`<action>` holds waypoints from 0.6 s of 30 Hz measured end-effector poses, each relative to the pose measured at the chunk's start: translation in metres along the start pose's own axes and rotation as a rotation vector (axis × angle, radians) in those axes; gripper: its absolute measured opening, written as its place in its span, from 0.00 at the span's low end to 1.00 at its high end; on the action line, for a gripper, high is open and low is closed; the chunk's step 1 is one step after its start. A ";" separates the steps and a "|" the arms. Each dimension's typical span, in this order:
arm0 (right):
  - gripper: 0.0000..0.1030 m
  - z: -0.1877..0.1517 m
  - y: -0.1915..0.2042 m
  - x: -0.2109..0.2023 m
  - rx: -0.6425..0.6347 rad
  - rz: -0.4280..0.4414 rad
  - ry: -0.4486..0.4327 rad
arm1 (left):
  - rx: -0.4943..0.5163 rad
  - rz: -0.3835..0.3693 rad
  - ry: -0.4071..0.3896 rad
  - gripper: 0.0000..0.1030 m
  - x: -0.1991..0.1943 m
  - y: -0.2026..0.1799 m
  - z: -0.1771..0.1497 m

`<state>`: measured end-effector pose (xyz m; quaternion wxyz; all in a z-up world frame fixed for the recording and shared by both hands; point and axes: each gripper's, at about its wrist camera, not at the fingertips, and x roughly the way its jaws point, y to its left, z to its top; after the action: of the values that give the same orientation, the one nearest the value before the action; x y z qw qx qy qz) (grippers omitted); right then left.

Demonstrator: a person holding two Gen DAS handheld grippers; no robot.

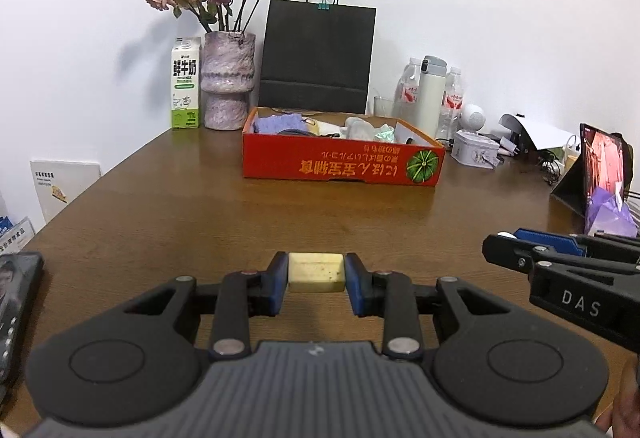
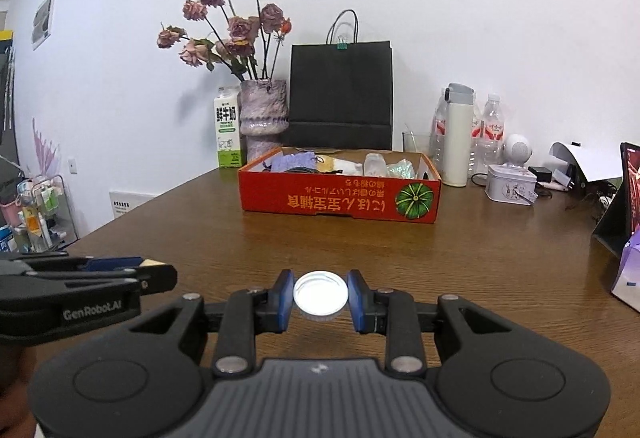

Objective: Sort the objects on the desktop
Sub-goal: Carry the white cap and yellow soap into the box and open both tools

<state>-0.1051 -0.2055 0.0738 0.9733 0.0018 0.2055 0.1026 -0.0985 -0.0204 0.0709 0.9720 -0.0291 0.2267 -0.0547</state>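
Observation:
My left gripper (image 1: 316,272) is shut on a pale yellow eraser block (image 1: 316,273), held above the brown wooden table (image 1: 200,206). My right gripper (image 2: 320,296) is shut on a white round bottle cap (image 2: 320,294), also above the table. Each gripper shows in the other's view: the right one at the right edge (image 1: 504,244), the left one at the left edge (image 2: 160,272) with the eraser tip showing. A red open cardboard box (image 1: 340,162) with a pumpkin print lies straight ahead at the table's far side (image 2: 340,198), holding cloths and small items.
Behind the box stand a milk carton (image 1: 185,82), a vase of dried roses (image 1: 228,82), a black paper bag (image 1: 318,58), water bottles and a white flask (image 1: 430,94). A tin (image 1: 476,150), cables and a tablet (image 1: 600,166) crowd the right side.

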 end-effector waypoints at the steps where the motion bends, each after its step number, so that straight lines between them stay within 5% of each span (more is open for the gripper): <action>1: 0.26 0.004 -0.005 0.004 0.004 0.008 0.002 | -0.006 -0.008 -0.008 0.30 0.004 0.001 0.008; 9: 0.26 0.114 -0.076 0.072 0.084 0.053 -0.060 | -0.030 -0.100 -0.062 0.30 0.089 0.009 0.121; 12: 0.26 0.159 -0.098 0.124 0.117 0.079 -0.028 | -0.060 -0.054 -0.041 0.30 0.146 0.016 0.163; 18: 0.27 0.205 -0.127 0.248 0.118 0.093 0.149 | -0.081 -0.043 0.135 0.30 0.261 0.035 0.204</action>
<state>0.2244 -0.2718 0.1563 0.9478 0.0608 0.2825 0.1351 0.2282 -0.0105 0.1364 0.9512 -0.0694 0.2930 -0.0680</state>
